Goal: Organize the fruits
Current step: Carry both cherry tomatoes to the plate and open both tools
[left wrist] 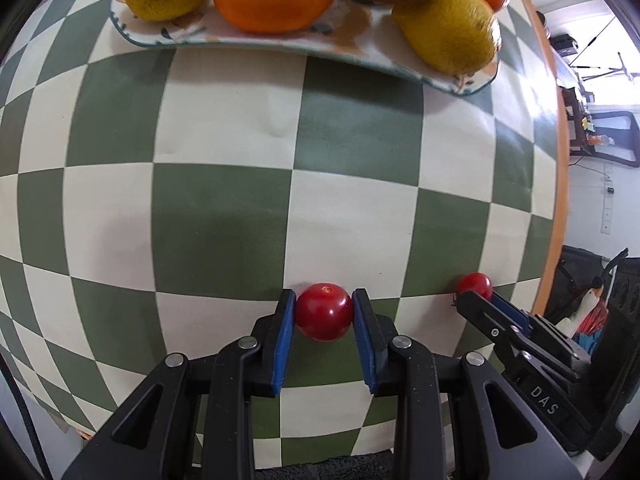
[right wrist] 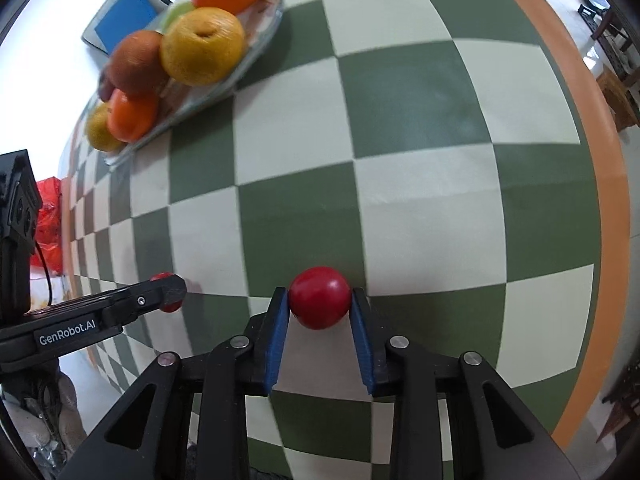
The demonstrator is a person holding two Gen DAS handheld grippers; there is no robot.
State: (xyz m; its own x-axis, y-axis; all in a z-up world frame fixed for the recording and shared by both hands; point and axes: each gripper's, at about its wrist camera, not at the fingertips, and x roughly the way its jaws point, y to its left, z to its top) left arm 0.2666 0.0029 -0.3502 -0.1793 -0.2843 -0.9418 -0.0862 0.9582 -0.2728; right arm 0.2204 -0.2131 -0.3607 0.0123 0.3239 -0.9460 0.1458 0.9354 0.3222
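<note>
I've got a cherry tomato [left wrist: 324, 311] pinched in my left tongs [left wrist: 324, 310] and a second tomato [right wrist: 320, 297] clamped in my right tongs [right wrist: 320, 300], both low over the checkered surface [left wrist: 224, 208]. The fruit plate [left wrist: 280, 42] lies straight ahead of the left tongs, so that hand looks nearer; from the right tongs it sits ahead and off to the left.

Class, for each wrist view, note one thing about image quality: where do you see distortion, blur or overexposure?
Left wrist view: fisheye bends the checkered tablecloth squares into curves; the window area at right is blown out white; the fruit plate is slightly soft. Right wrist view: same bulging checks, the oranges on the plate look motion-blurred, and the upper-left background is overexposed.
</note>
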